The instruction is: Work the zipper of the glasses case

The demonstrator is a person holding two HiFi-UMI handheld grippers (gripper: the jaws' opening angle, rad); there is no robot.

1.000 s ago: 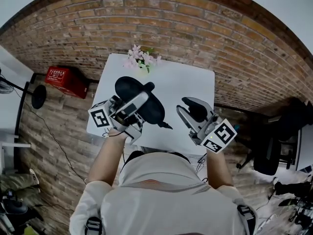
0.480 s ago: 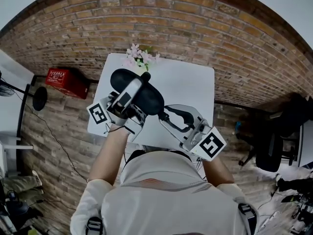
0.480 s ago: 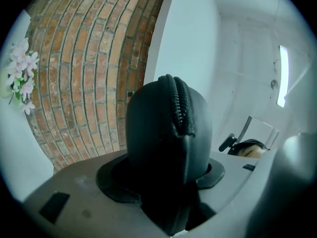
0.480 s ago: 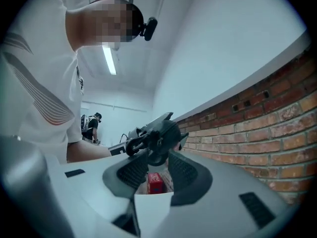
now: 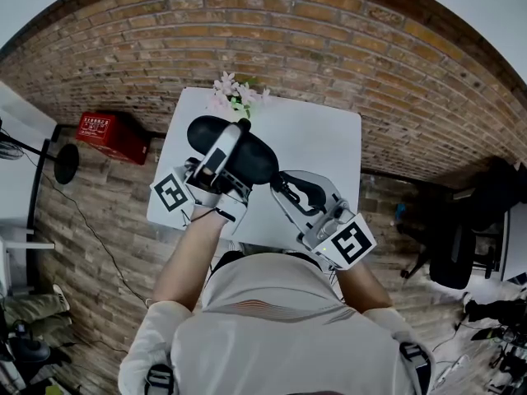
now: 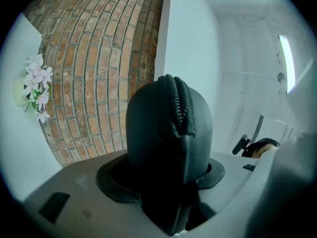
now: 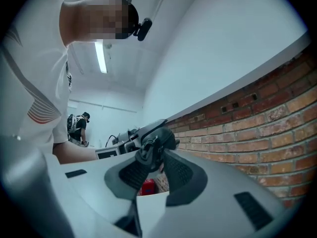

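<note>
You have two grippers: the left gripper [image 5: 239,138] and the right gripper [image 5: 282,183]. Between them is one glasses case [image 5: 255,161], with one zipper [image 6: 181,103] and one zipper pull [image 7: 148,145] at the right gripper's tips. Below both is one white table [image 5: 325,134]. Beyond the left gripper's tips is one bunch of pink flowers [image 5: 235,95], and to its left one red box [image 5: 111,134]. Right of the right gripper is one black office chair [image 5: 457,253]. Far beyond its jaws stands one other person [image 7: 79,127].
</note>
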